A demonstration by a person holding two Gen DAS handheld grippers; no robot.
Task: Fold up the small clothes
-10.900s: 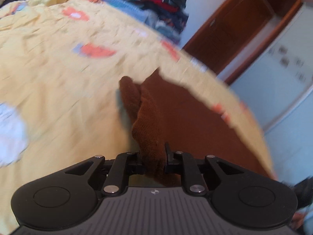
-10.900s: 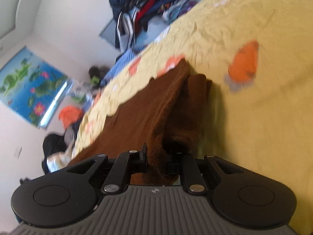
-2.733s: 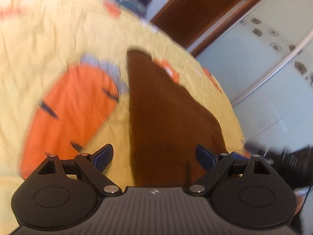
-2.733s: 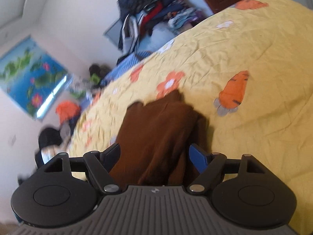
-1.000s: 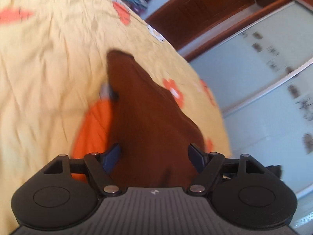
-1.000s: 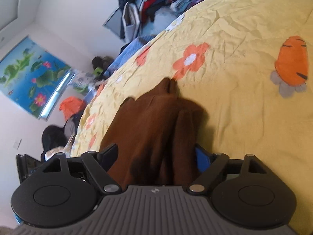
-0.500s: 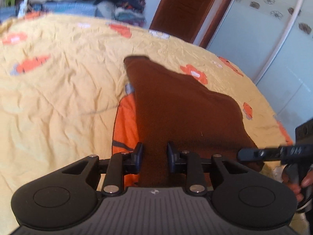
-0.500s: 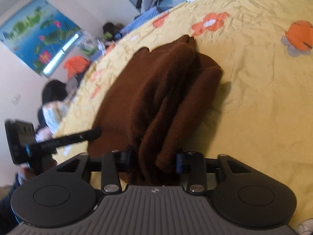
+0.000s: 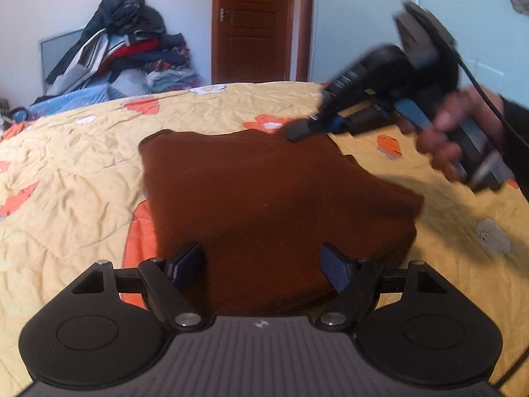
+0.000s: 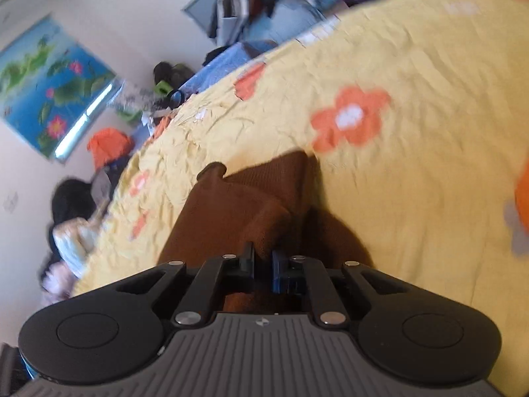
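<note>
Lying folded on the yellow bedspread [image 9: 82, 165], the brown knit garment [image 9: 264, 192] serves as the landmark here: it rests flat near the middle of the bed, its near edge running under the left gripper [image 9: 264, 261]. That gripper's jaws stand wide apart and are opening, the blue pads at either side of the garment's near edge without pressing on it. Just left of the garment, part of an orange carrot print [image 9: 139, 241] shows on the bedspread, partly covered by the cloth.

At the garment's far right corner the right gripper [image 9: 297, 131] comes in from the right, held in a person's hand [image 9: 443, 139], blurred; its tips meet over the cloth. From its own wrist camera the right gripper [image 10: 263, 261] has its jaws closed narrowly, with a ridge of the brown garment [image 10: 238, 211] pinched between them and bunched folds rising just ahead. An orange flower print [image 10: 350, 119] lies beyond the garment on the bedspread [image 10: 413, 198].

Behind the garment, past the far edge of the bed, a heap of clothes [image 9: 122, 53] is piled against the wall, and to the right of that a brown wooden door [image 9: 254, 23] stands shut. A blue water-lily picture [image 10: 49, 89] hangs on the wall left of the garment in the right wrist view.
</note>
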